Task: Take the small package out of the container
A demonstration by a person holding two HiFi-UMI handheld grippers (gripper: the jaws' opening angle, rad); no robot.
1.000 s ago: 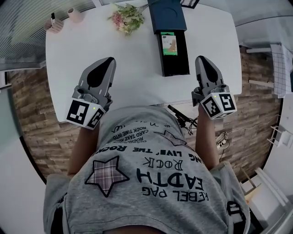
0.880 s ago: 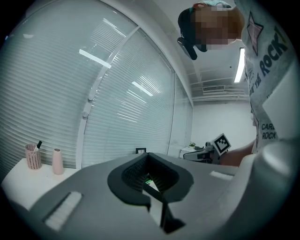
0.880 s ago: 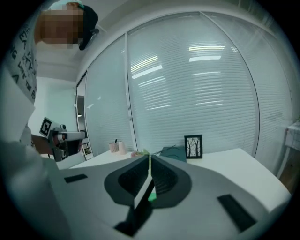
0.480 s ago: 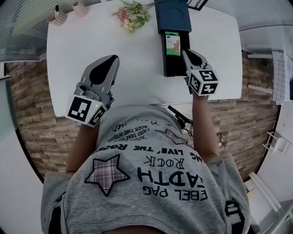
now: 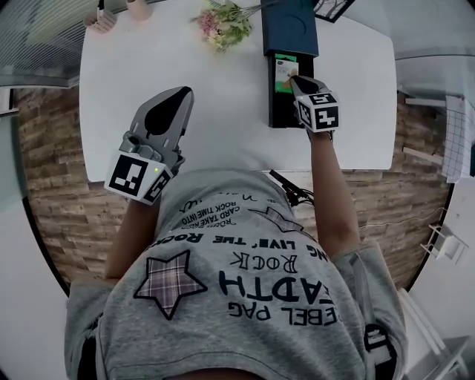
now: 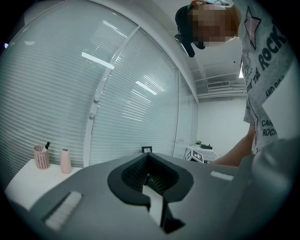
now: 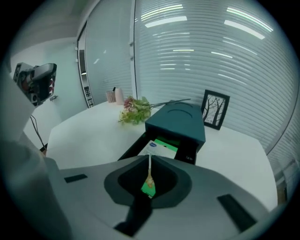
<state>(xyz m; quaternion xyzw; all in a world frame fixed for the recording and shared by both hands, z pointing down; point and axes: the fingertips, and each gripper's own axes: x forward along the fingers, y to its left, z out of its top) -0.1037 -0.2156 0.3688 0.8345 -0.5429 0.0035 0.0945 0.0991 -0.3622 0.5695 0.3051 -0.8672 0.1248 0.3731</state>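
Note:
The small green and white package (image 5: 281,68) lies in the open drawer (image 5: 274,104) of a dark teal box (image 5: 288,22) at the back of the white table. My right gripper (image 5: 295,79) hovers over the drawer's near part, its jaws shut and empty, tips just short of the package. In the right gripper view the package (image 7: 161,148) shows right beyond the shut tips (image 7: 149,157), under the box (image 7: 180,121). My left gripper (image 5: 180,93) is shut and empty above the table's left front. In the left gripper view the gripper (image 6: 147,154) points up at the blinds.
A bunch of flowers (image 5: 223,26) lies left of the box. A framed picture (image 7: 214,109) stands behind it. A pen cup (image 5: 100,18) and a small vase (image 5: 137,9) sit at the far left corner. The table's front edge (image 5: 223,167) is by my body.
My right gripper has moved forward and to the left, from the table's front right edge to above the open drawer. The left gripper has barely moved.

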